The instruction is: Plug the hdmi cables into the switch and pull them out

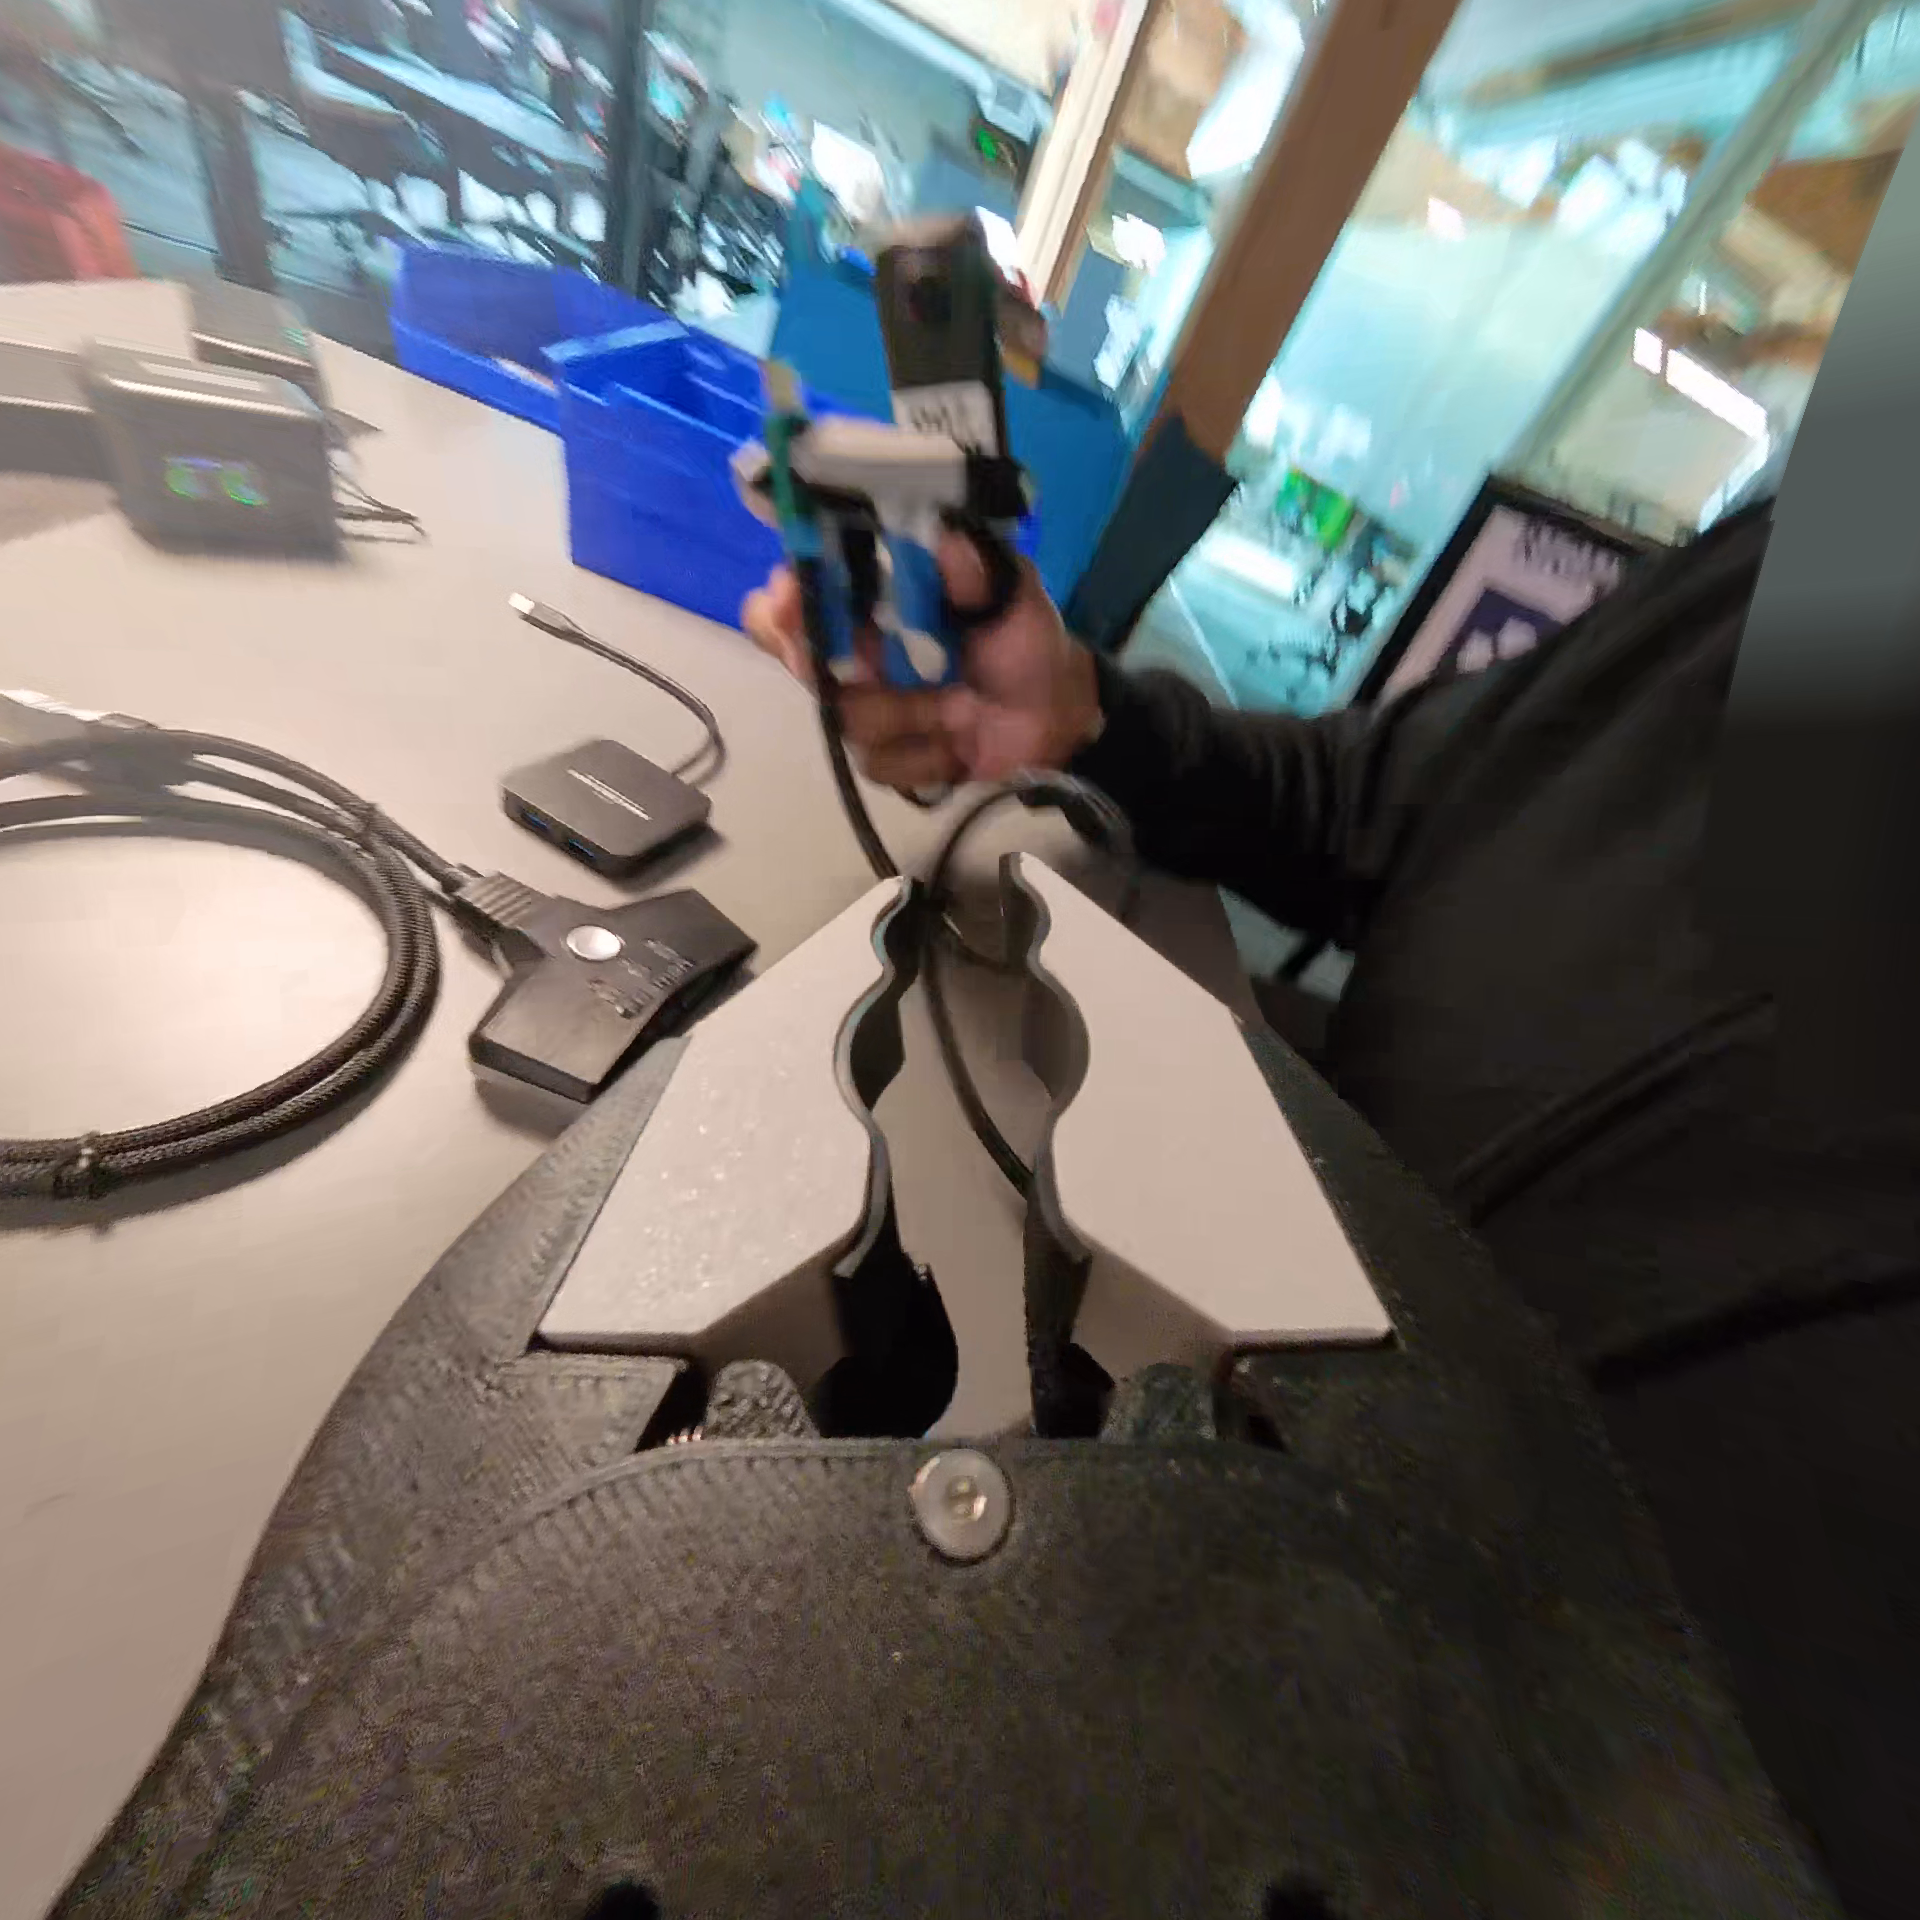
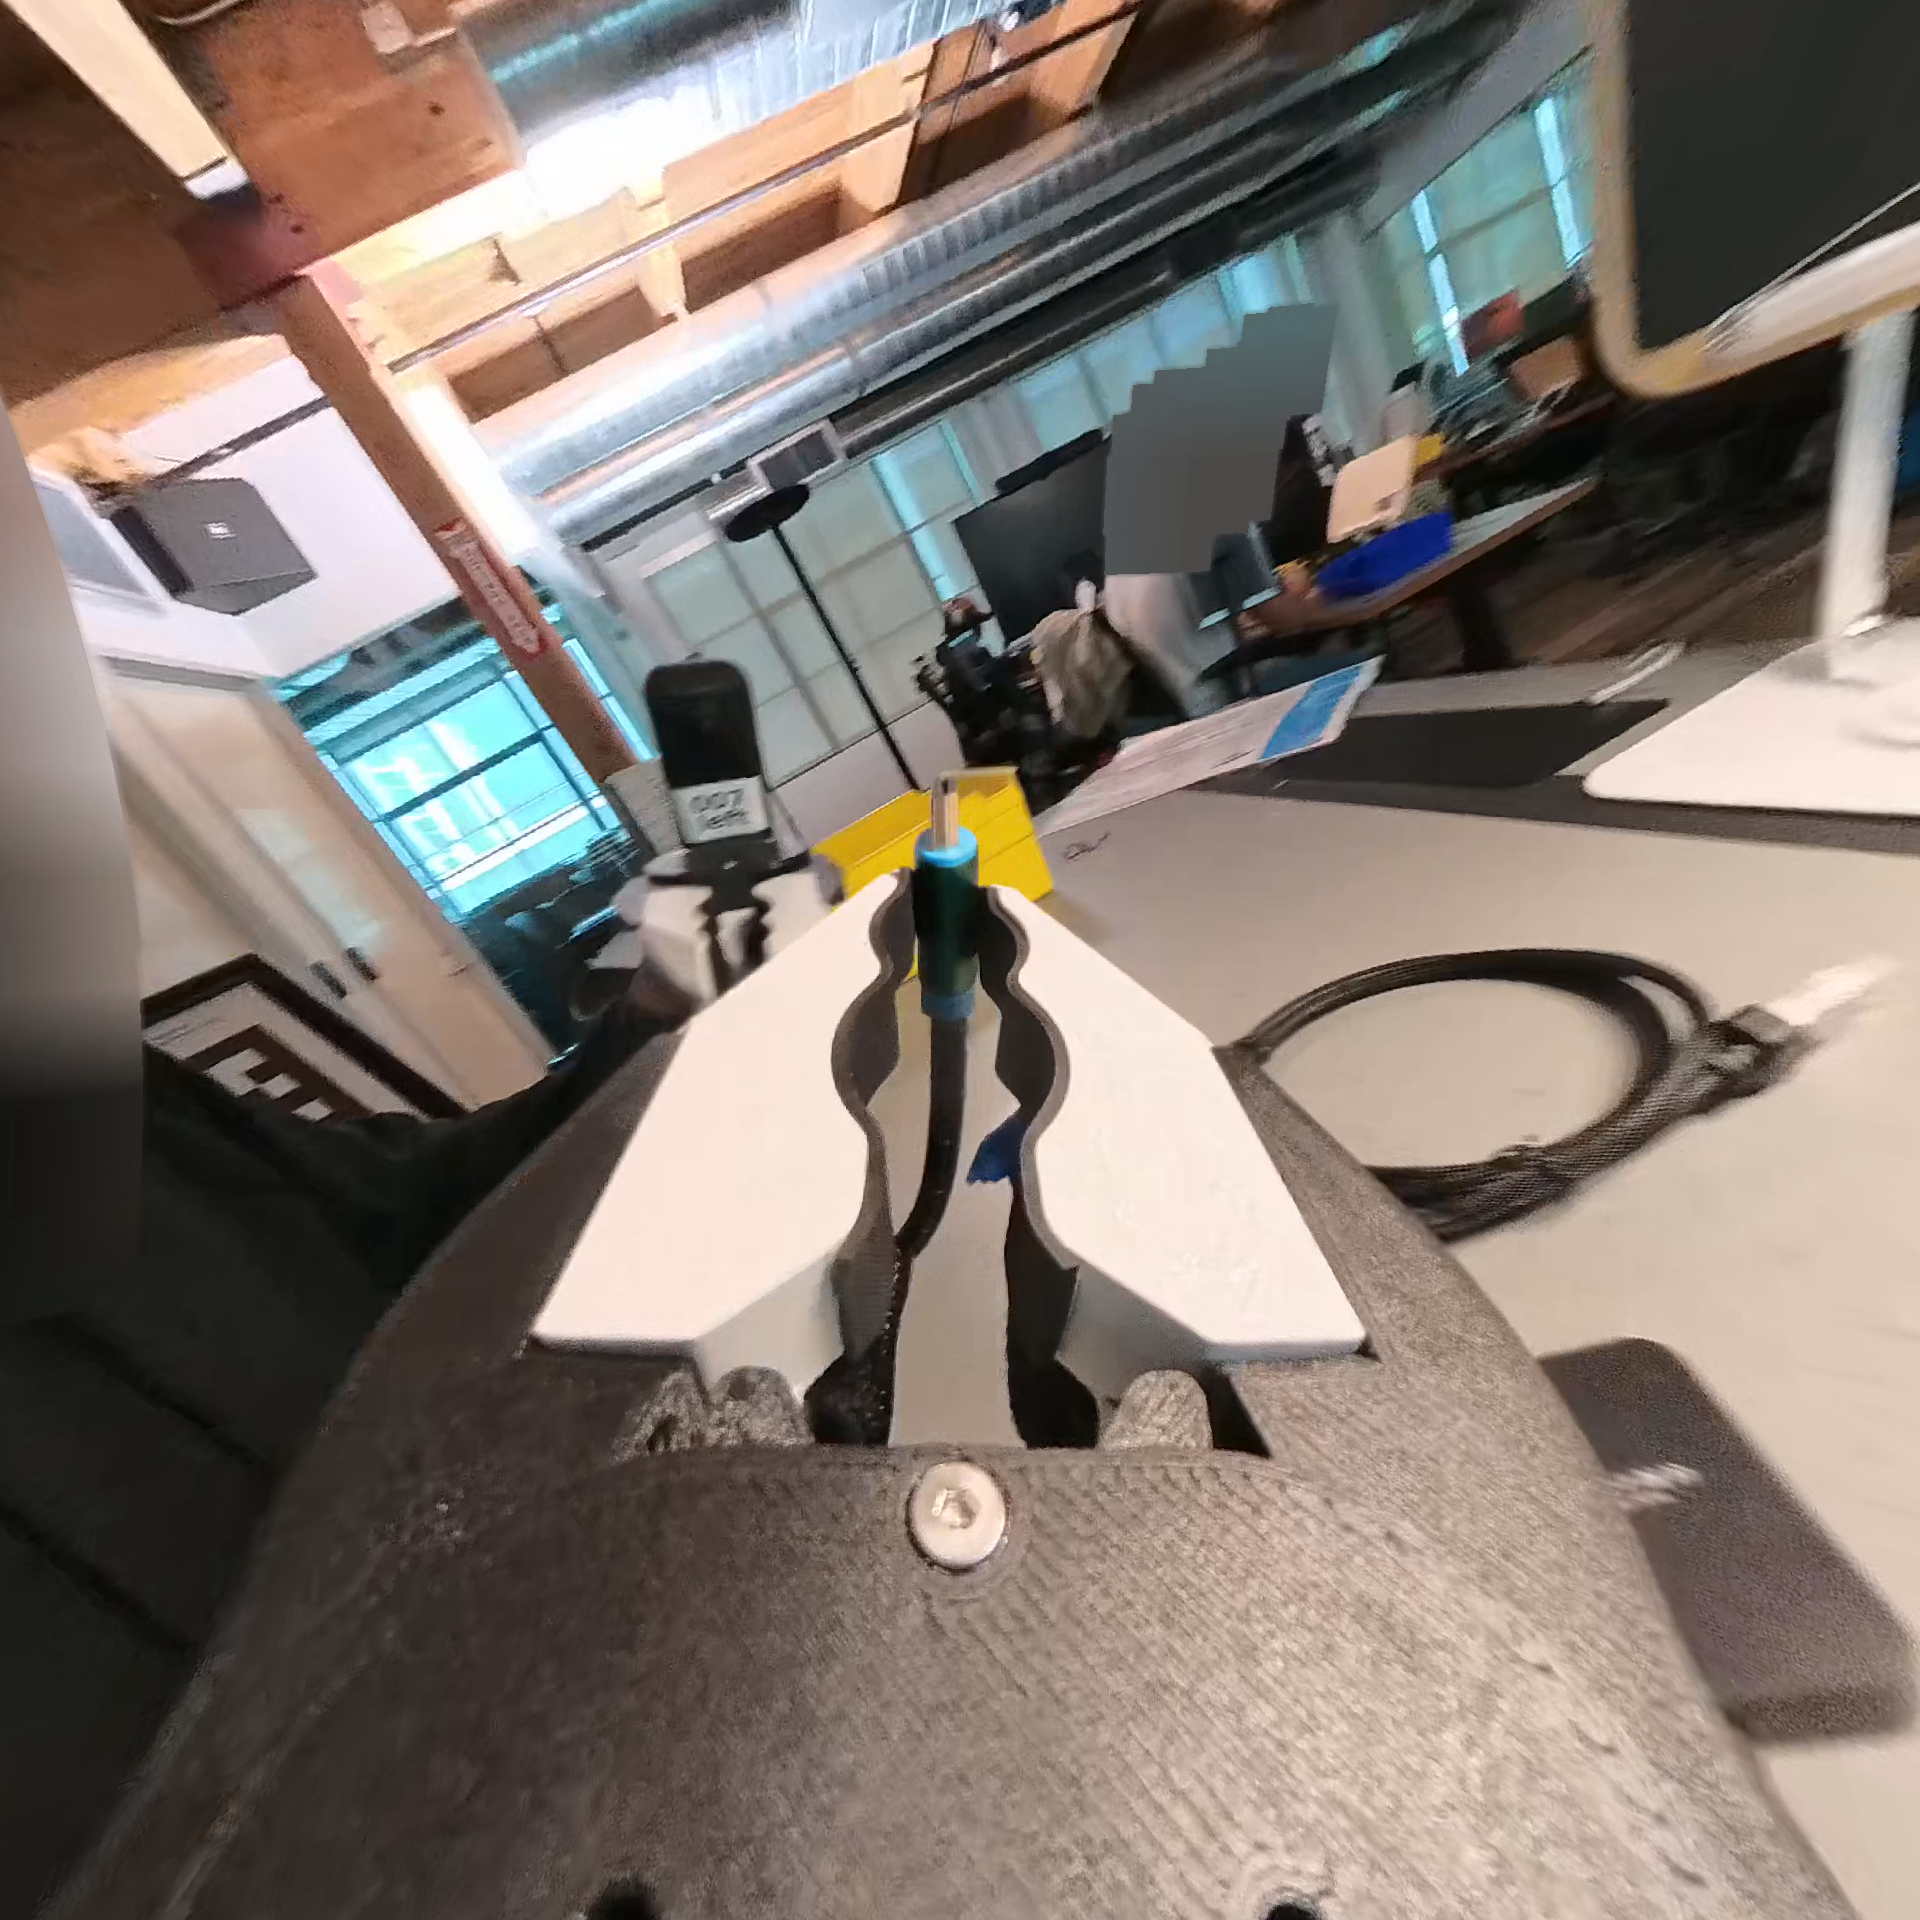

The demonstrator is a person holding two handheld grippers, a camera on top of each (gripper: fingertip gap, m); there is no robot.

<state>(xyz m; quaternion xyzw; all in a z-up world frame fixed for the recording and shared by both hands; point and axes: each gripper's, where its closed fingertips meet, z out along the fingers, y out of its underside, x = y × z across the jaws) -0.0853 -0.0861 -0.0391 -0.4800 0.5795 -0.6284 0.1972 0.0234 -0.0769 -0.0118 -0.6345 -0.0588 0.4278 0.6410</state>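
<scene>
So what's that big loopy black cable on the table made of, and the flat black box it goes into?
The black cable looks wrapped in woven fabric, likely nylon braid: its skin shows a criss-cross weave and looks matte. The flat black box seems to be matte plastic with a shiny, metal-looking round button on top.

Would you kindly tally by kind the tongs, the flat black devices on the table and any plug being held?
Tongs: 2 (left tongs, right tongs)
Flat black devices: 2 (switch, hub)
Held plugs: 1 (green plug)
Total: 5
</scene>
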